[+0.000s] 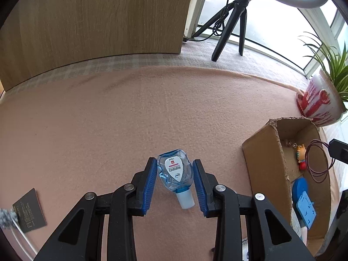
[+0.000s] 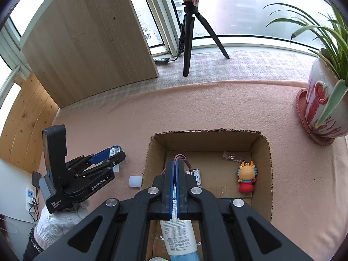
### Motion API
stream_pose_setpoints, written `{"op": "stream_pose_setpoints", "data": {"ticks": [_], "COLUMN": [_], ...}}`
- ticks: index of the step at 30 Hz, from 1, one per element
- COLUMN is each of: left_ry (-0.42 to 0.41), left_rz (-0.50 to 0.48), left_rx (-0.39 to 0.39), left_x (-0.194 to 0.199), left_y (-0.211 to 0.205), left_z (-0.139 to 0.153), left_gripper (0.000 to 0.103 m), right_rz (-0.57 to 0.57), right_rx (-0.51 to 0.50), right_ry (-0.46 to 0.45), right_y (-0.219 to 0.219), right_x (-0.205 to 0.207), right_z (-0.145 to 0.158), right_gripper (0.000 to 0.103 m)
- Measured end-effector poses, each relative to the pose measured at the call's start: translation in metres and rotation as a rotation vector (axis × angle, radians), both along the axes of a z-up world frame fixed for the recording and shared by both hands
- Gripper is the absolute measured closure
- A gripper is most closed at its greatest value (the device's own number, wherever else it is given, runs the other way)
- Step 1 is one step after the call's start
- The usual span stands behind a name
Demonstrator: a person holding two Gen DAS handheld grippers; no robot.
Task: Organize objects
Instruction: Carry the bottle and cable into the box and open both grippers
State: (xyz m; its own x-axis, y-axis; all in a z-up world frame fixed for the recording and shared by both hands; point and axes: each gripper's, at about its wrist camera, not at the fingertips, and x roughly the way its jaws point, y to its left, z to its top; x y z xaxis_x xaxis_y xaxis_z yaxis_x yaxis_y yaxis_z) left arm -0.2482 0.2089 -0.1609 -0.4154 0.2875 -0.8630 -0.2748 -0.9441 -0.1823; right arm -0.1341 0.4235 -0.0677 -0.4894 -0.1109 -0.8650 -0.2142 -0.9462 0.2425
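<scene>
Between the left gripper (image 1: pixel 175 181) pads, clamped, a small blue bottle (image 1: pixel 175 170) points cap-first toward six o'clock; cardboard box (image 1: pixel 264 143) waits at three o'clock.

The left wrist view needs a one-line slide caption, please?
Left hand-held gripper grips a small blue bottle on pink cloth, beside the cardboard box.
</scene>
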Motion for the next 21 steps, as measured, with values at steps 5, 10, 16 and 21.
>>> {"op": "stream_pose_setpoints", "data": {"ticks": [5, 10, 16, 21], "left_ry": [0.050, 0.079, 0.082, 0.086], "left_rz": [-0.034, -0.100, -0.172, -0.214], "left_rx": [0.053, 0.116, 0.128, 0.114], "left_x": [0.014, 0.031, 0.049, 0.061], "left_y": [0.008, 0.029, 0.062, 0.081], "left_z": [0.036, 0.067, 0.080, 0.083], "left_gripper": [0.067, 0.067, 0.067, 0.067], "right_rz": [-0.012, -0.027, -0.037, -0.045], "right_rx": [0.006, 0.000, -0.005, 0.002], "right_ry": [-0.010, -0.019, -0.021, -0.019], "right_y": [0.007, 0.013, 0.017, 0.021], "right_x": [0.015, 0.028, 0.042, 0.053], "right_z": [-0.004, -0.009, -0.010, -0.009], "right_gripper": [0.101, 0.101, 0.101, 0.101]}}
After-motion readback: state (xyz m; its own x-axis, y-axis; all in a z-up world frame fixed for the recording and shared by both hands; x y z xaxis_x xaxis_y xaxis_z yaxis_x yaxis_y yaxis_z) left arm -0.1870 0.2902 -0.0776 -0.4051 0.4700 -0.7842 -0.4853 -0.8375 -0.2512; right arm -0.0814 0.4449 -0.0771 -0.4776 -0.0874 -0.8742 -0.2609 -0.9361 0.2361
